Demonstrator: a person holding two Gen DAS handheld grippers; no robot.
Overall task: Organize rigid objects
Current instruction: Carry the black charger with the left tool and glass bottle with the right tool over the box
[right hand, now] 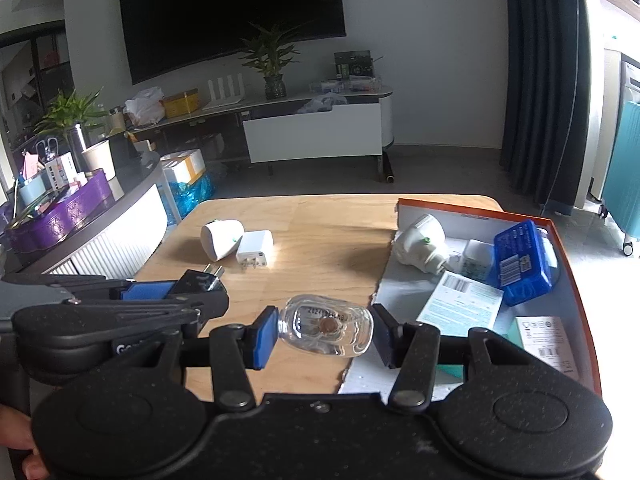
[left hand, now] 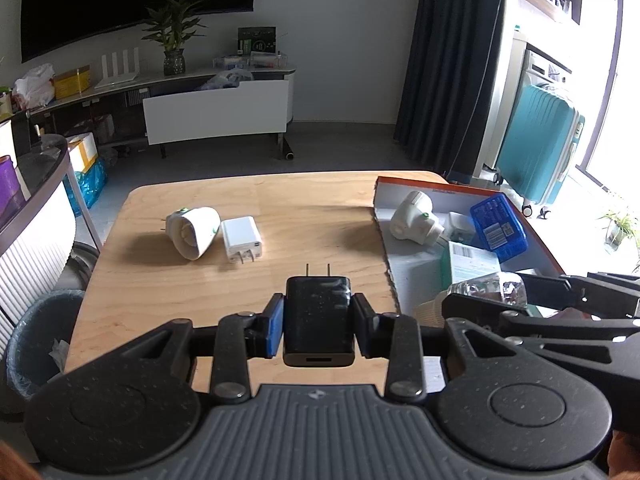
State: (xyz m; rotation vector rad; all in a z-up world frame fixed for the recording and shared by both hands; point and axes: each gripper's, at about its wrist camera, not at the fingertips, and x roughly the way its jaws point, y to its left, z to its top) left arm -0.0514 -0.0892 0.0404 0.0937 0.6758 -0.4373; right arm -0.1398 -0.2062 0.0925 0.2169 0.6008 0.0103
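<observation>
My left gripper [left hand: 318,322] is shut on a black plug charger [left hand: 318,316], prongs pointing forward, held above the wooden table [left hand: 320,216]. My right gripper [right hand: 326,334] is shut on a clear glass bottle [right hand: 326,330], held over the table next to the box's left edge. The bottle also shows in the left wrist view [left hand: 488,292]. A white cone-shaped plug device [left hand: 194,232] and a white charger [left hand: 241,239] lie on the table's far left. The orange-rimmed box [right hand: 576,292] at right holds another white plug device [right hand: 420,244], a blue case [right hand: 522,262] and papers.
A bin with a liner [left hand: 36,340] stands left of the table. A curved counter with a purple tray [right hand: 60,216] is at the left. A TV stand [right hand: 312,132] and a teal suitcase [left hand: 536,148] stand beyond the table.
</observation>
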